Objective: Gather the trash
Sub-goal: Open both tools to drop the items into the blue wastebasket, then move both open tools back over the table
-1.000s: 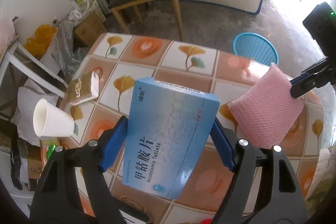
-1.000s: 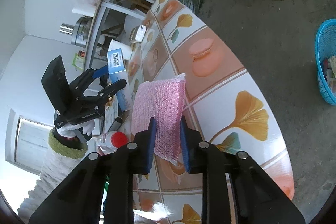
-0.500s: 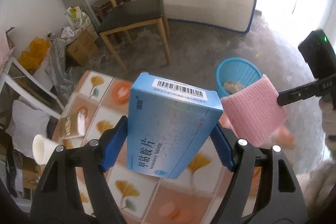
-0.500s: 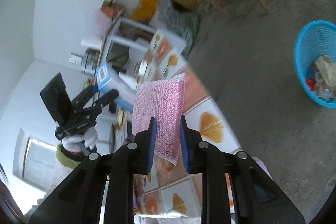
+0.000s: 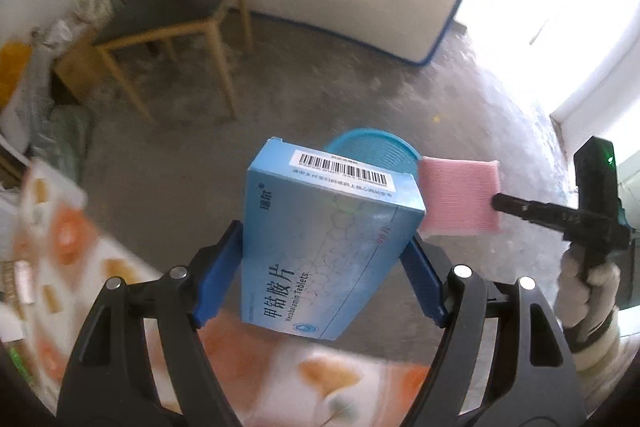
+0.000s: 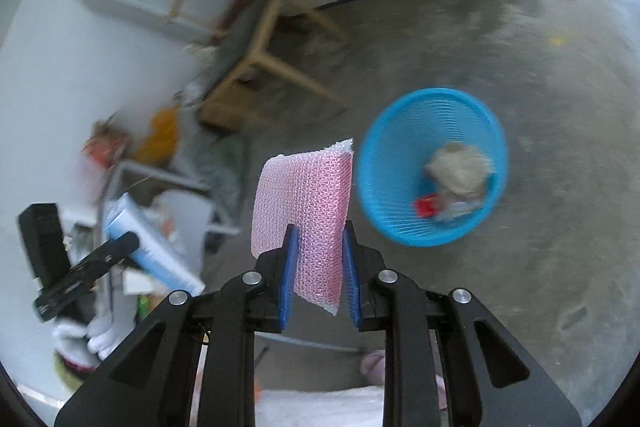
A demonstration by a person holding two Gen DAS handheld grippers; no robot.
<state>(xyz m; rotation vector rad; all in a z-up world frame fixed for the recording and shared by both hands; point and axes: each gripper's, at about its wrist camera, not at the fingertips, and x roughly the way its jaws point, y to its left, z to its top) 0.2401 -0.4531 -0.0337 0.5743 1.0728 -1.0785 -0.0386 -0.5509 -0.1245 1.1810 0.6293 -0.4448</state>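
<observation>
Left gripper (image 5: 320,255): clamped across the sides of a blue box (image 5: 324,247); light, stiff card, crushable.
Right gripper (image 6: 318,267): pinching a pink sponge (image 6: 304,203) near its lower edge; soft, light, springy.
Basket (image 6: 432,167): on the floor, beyond both, holding scraps.

Wooden chair (image 5: 168,11) on concrete floor (image 5: 360,95); patterned table (image 5: 80,267) below.

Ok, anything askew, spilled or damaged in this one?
Nothing spilled or damaged that the blur lets me see. The blue tablet box sits tilted in the left gripper, and the pink sponge is pinched by its lower part in the right gripper. The blue basket stands upright on the floor, trash inside.
</observation>
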